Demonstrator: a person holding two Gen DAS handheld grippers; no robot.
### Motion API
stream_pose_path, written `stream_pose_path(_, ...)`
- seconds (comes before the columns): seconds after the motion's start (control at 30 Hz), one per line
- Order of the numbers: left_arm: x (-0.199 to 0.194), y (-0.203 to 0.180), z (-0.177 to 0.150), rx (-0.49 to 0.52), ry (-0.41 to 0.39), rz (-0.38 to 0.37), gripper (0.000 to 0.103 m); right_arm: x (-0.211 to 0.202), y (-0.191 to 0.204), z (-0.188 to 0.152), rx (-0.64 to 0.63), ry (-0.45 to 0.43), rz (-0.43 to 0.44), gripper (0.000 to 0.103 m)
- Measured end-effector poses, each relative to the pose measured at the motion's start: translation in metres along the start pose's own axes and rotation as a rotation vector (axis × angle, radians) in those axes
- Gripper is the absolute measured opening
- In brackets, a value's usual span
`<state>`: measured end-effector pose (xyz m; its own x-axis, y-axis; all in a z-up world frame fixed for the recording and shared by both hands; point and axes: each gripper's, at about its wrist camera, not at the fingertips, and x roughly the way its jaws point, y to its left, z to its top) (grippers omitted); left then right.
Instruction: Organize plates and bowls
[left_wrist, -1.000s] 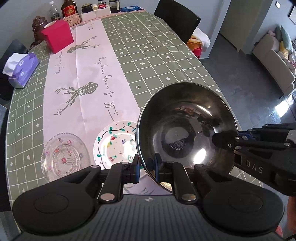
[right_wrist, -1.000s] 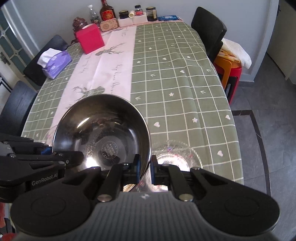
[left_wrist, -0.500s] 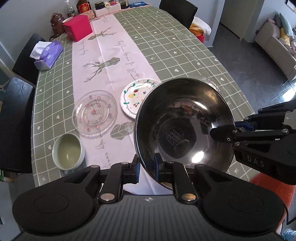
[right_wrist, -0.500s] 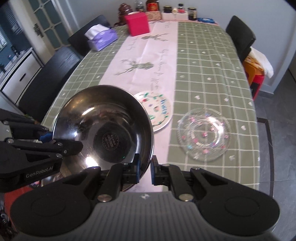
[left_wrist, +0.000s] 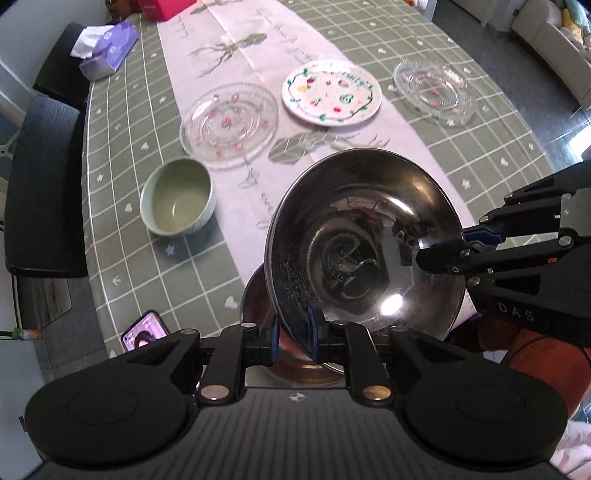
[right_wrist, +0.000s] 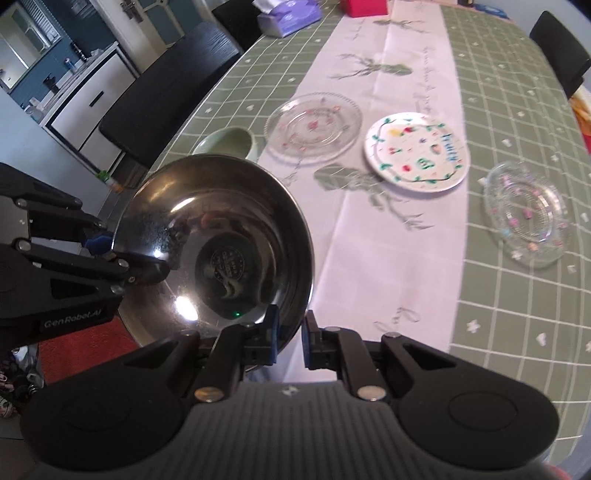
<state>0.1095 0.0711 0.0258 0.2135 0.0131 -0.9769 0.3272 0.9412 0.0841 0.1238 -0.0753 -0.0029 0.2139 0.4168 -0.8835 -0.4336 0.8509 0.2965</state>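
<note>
Left wrist view: second metal vessel (left_wrist: 258, 295) at 6 o'clock mostly hidden behind steel bowl (left_wrist: 364, 240); kind unclear. Phone (left_wrist: 144, 331) at 8 o'clock partly covered by claw body, screen unreadable. Right wrist view: green bowl (right_wrist: 231, 142) half hidden behind steel bowl's rim. Painted plate (right_wrist: 416, 152) lettering blurred. Tissue box (right_wrist: 288, 14) cut off at 12 o'clock.

Steel bowl (left_wrist: 364, 240): mirror-silver. Small bowl (left_wrist: 177, 197): pale green. Plate (left_wrist: 331, 92) at 12 o'clock: white, painted fruits, green vine border. Tablecloth (left_wrist: 122, 122): green, white grid, pink deer-print runner (left_wrist: 251, 48).
</note>
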Motion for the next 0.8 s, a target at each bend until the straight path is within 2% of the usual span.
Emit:
stream_pose_path(0.37,0.041,0.035,-0.02,-0.05,0.139,-0.058,0.018,0.054,0.029,0.007,-0.039,0.145,0.013,0.01)
stream_pose_path(0.63,0.057,0.038,-0.012,-0.012,0.176,-0.085,0.021,0.065,0.028,0.013,-0.068,0.173,-0.03,0.01)
stream_pose_path(0.8,0.062,0.036,-0.01,0.031,0.211,-0.071,0.022,0.065,0.03,0.015,-0.1,0.184,-0.051,0.01)
